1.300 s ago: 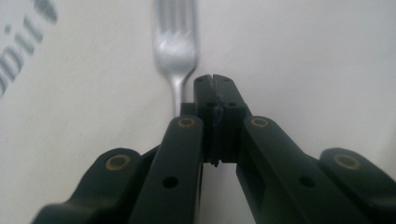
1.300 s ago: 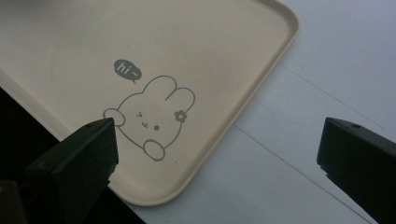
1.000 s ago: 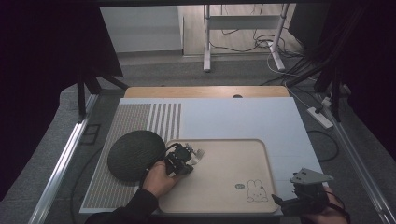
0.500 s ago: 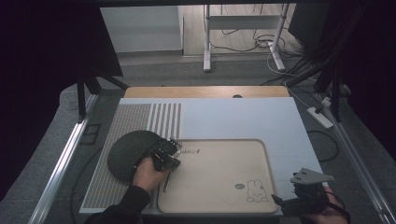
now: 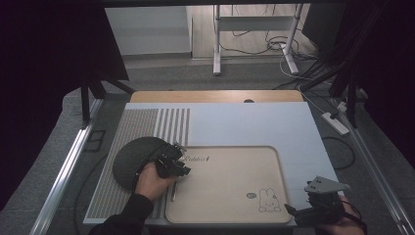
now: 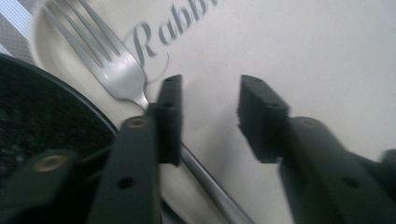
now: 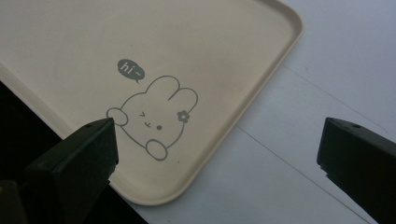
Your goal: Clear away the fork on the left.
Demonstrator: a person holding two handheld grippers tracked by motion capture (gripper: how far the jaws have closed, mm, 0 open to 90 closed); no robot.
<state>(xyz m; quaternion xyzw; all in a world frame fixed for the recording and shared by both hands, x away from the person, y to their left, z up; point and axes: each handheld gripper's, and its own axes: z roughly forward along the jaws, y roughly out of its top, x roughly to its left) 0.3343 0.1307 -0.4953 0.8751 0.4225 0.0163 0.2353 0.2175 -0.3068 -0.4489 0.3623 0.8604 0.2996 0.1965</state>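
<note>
Silver metal fork [image 6: 116,70] lies flat at the beige rabbit-print tray [image 5: 230,196]'s left edge beside the black round plate [image 5: 132,159]; our left gripper [image 6: 208,116] has just been opening, nothing between jaws, apparently releasing it. Right gripper [image 7: 217,144] waits wide, empty.

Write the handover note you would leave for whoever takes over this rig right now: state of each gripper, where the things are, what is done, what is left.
Left gripper: jaws have just been opening, nothing pressed between them; the fork lies free beside one jaw.
Right gripper: open, empty, over the tray's near right corner.
Fork: on the beige tray, along its left edge, next to the dark round plate on the mat.
Done: fork set on the tray and let go.
Left: probably draw the left gripper away; any further step cannot be told.
</note>
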